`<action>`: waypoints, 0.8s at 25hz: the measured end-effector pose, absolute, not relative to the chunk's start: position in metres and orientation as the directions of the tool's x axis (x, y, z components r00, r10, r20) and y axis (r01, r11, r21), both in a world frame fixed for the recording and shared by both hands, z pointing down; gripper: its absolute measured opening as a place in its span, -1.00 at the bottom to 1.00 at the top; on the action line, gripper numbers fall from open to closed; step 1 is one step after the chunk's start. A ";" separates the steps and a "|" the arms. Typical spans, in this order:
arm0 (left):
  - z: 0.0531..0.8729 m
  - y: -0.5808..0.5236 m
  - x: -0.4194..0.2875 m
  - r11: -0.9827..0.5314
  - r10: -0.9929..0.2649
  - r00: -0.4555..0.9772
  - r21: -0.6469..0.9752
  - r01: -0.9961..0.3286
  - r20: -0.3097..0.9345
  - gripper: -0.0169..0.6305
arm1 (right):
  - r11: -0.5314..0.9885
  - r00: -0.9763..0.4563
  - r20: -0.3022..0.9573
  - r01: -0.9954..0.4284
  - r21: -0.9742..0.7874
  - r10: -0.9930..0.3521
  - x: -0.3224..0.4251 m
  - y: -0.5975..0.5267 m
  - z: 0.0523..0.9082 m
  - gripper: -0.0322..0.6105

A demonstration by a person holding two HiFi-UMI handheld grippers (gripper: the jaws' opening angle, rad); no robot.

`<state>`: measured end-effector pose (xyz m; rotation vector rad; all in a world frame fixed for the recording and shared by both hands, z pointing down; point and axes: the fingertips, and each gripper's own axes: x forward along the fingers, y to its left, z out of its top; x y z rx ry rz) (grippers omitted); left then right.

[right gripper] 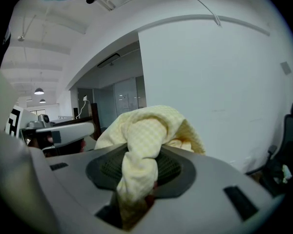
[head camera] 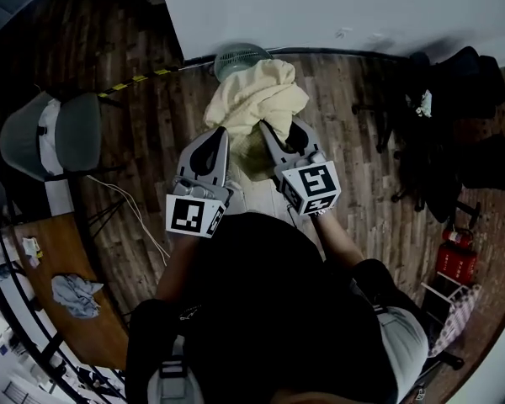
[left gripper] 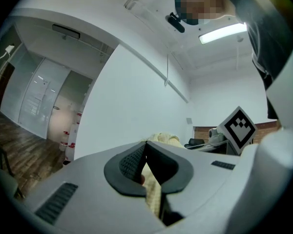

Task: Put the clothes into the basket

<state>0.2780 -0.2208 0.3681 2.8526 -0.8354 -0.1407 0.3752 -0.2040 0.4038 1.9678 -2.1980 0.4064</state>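
Observation:
A pale yellow checked cloth (head camera: 257, 99) hangs bunched in the air between my two grippers, in front of a white wall. My left gripper (head camera: 220, 131) is shut on its left edge; a strip of the cloth (left gripper: 154, 189) runs between the dark pads. My right gripper (head camera: 265, 129) is shut on the right part, and the cloth (right gripper: 141, 145) bulges over its jaws in a thick twist. Just beyond the cloth, a round pale green basket (head camera: 240, 57) stands on the floor against the wall, partly hidden by the fabric.
A grey chair (head camera: 55, 137) stands at the left beside a wooden desk (head camera: 67, 301) with a blue-grey rag (head camera: 76, 295) on it. Black office chairs (head camera: 454, 116) crowd the right. A red extinguisher (head camera: 456, 255) and a white cable (head camera: 135, 213) sit on the wood floor.

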 end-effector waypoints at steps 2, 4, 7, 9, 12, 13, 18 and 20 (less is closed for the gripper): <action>0.367 -0.234 0.293 -0.842 -0.523 0.851 0.187 -0.507 -0.048 -0.91 | 0.082 -0.105 0.309 -0.993 -0.085 -0.945 0.387 -0.214 0.404 -0.43; 0.365 -0.246 0.308 -0.853 -0.504 0.862 0.188 -0.487 -0.058 -0.91 | 0.069 -0.089 0.319 -0.995 -0.076 -0.944 0.400 -0.222 0.404 -0.43; 0.361 -0.260 0.325 -0.867 -0.480 0.874 0.195 -0.459 -0.078 -0.91 | 0.041 -0.060 0.330 -0.997 -0.063 -0.942 0.417 -0.232 0.403 -0.43; 0.359 -0.269 0.331 -0.871 -0.471 0.878 0.202 -0.447 -0.086 -0.91 | 0.026 -0.044 0.329 -0.998 -0.059 -0.943 0.423 -0.239 0.401 -0.43; 0.359 -0.280 0.334 -0.877 -0.459 0.884 0.201 -0.436 -0.086 -0.91 | 0.003 -0.023 0.322 -0.998 -0.062 -0.946 0.429 -0.249 0.399 -0.43; 0.359 -0.283 0.335 -0.879 -0.456 0.886 0.200 -0.433 -0.083 -0.91 | -0.003 -0.018 0.321 -0.998 -0.063 -0.947 0.430 -0.252 0.399 -0.43; 0.363 -0.293 0.341 -0.884 -0.446 0.893 0.192 -0.427 -0.065 -0.91 | -0.003 -0.017 0.318 -0.998 -0.063 -0.948 0.439 -0.263 0.401 -0.43; 0.363 -0.299 0.346 -0.883 -0.449 0.891 0.186 -0.431 -0.063 -0.91 | -0.004 -0.016 0.318 -0.998 -0.061 -0.948 0.448 -0.269 0.403 -0.43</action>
